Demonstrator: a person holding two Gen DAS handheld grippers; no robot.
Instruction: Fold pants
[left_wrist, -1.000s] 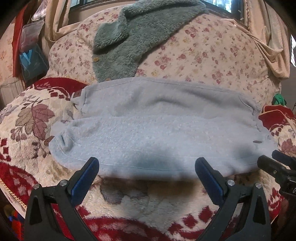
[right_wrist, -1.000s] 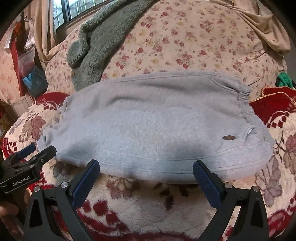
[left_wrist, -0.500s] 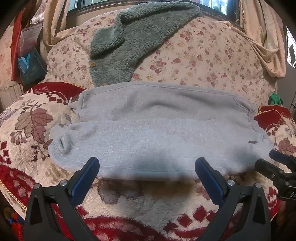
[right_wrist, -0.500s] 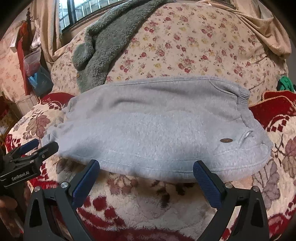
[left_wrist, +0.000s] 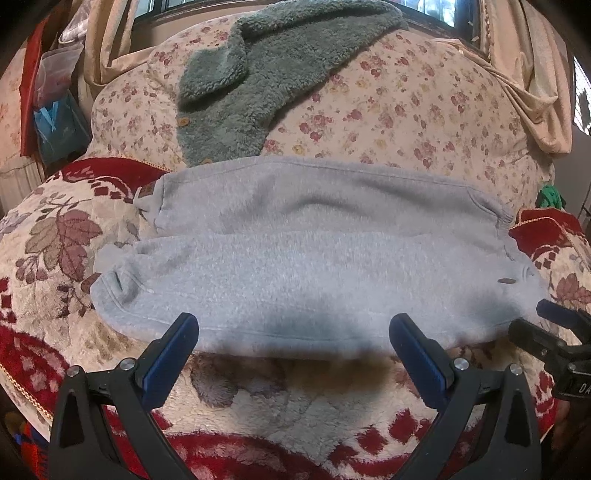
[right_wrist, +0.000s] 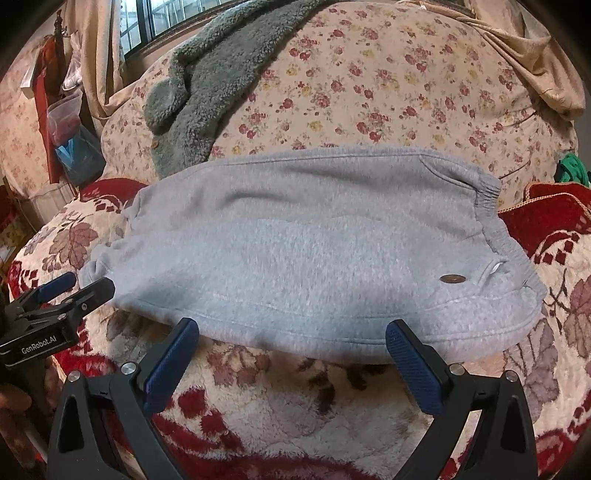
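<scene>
Grey fleece pants (left_wrist: 295, 258) lie flat on the sofa seat, folded lengthwise, cuffs at the left and elastic waistband at the right; they also show in the right wrist view (right_wrist: 306, 251). My left gripper (left_wrist: 293, 332) is open and empty, just short of the pants' near edge. My right gripper (right_wrist: 291, 339) is open and empty, also just short of that edge. The right gripper shows at the right edge of the left wrist view (left_wrist: 554, 332), and the left gripper at the left edge of the right wrist view (right_wrist: 62, 295).
A red and cream patterned blanket (left_wrist: 277, 406) covers the seat. A green fleece jacket (left_wrist: 258, 81) hangs over the floral sofa back (left_wrist: 406, 110). A plastic bag (left_wrist: 55, 110) hangs at the far left. Beige curtains (right_wrist: 535, 55) hang behind.
Both grippers have drawn back and tilted up a little, so the pants sit slightly farther and lower in both views. The pants have not moved.
</scene>
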